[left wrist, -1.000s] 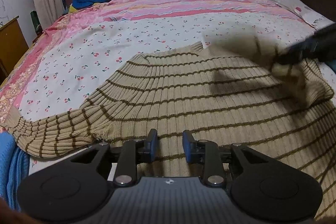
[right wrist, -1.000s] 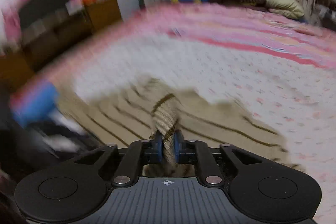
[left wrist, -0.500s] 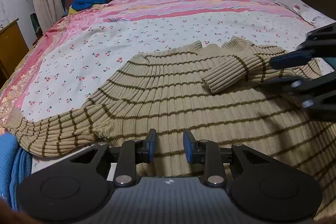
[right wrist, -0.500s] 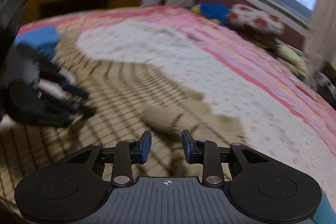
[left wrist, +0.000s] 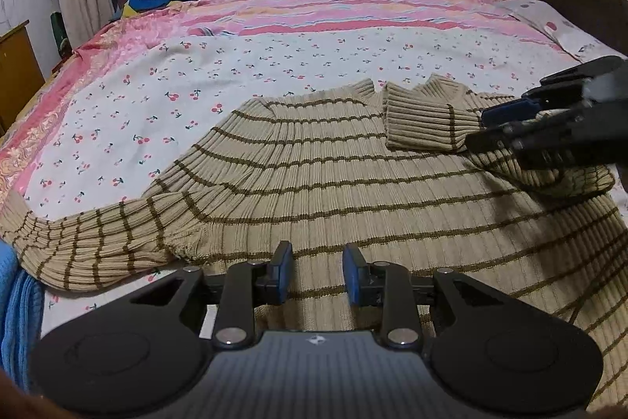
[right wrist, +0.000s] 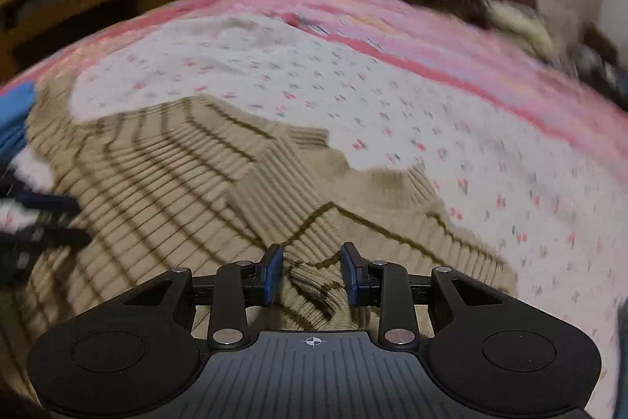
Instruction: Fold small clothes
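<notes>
Jaws: your left gripper (left wrist: 317, 273) and right gripper (right wrist: 310, 271) both stand released, gripping nothing | Thing: beige brown-striped ribbed knit sweater (left wrist: 353, 191) spread on the cherry-print bedsheet (left wrist: 196, 73) | Step: cuff folded across its chest; next, pinch the outstretched sleeve (left wrist: 86, 242) at its cuff, lift low, lay it flat.

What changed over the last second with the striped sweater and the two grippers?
The right gripper let go of the sleeve it was carrying; the sleeve now lies folded across the sweater. Its jaws are open, with cloth between them. The left gripper stayed open over the hem; the other sleeve stayed spread.
</notes>
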`<state>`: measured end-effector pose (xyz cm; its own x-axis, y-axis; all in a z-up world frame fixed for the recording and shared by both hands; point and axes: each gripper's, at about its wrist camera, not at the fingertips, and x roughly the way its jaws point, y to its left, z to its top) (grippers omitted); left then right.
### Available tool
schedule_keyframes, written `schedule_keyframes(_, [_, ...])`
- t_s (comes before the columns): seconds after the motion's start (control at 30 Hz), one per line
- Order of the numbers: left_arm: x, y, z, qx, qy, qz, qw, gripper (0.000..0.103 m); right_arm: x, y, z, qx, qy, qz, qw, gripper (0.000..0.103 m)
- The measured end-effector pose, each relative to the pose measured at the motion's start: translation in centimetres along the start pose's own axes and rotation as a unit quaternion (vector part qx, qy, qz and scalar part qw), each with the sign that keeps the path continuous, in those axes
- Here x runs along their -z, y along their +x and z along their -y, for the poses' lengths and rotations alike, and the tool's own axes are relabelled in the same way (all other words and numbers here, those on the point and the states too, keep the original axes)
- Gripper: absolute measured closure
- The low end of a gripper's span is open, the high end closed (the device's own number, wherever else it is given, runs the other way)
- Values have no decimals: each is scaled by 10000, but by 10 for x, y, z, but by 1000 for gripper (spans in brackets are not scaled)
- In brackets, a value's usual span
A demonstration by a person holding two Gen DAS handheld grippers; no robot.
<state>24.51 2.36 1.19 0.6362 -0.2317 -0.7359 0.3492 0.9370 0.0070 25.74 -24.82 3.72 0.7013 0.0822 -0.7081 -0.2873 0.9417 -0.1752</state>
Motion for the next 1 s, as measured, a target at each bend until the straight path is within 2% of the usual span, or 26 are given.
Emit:
schedule_keyframes(0.1, [0, 0, 1, -9, 13, -5, 10000, 68, 3, -4, -19, -58, -456, 87, 9989, 72])
schedule_keyframes(0.2, [-1, -1, 2, -38, 76, -15, 10000, 68, 1, 16, -31, 300, -773, -100, 9965, 72])
schedule_keyframes(0.23, [-1, -1, 2, -51, 97, -10, 9999, 68, -1, 21, -31, 320, -727, -190, 9967, 75])
schedule_keyframes(0.27, [-1, -3, 1, -66, 110, -1, 9999, 68, -3, 24, -29, 375, -691, -236, 9966, 87])
schedule_keyframes(0.3, [-1, -4, 0, -83, 115, 13, 9999, 68, -6, 26, -29, 470, -679, -274, 9962, 92])
schedule_keyframes(0.43, [0, -11, -12, -174, 42, 63, 9998, 68, -15, 16, -20, 122, -248, -220, 9994, 99])
schedule_keyframes(0.6, [4, -16, -31, -322, -174, 76, 9993, 68, -31, -8, -32, -416, 151, 201, 9988, 100])
schedule_keyframes(0.73, [7, -20, -39, -376, -242, 92, 9990, 68, -38, -11, -47, -687, 251, 371, 9966, 101])
schedule_keyframes(0.83, [10, -21, -42, -373, -271, 86, 9989, 68, -38, -8, -54, -737, 402, 560, 9949, 101])
schedule_keyframes(0.9, [12, -20, -42, -380, -307, 44, 9988, 68, -34, 4, -61, -821, 477, 467, 9944, 101])
schedule_keyframes(0.97, [14, -21, -43, -353, -328, 23, 9988, 67, -26, 18, -73, -743, 186, 188, 9969, 99])
schedule_keyframes(1.0, [15, -21, -43, -345, -320, 22, 9989, 67, -24, 21, -77, -839, 86, 59, 9964, 97])
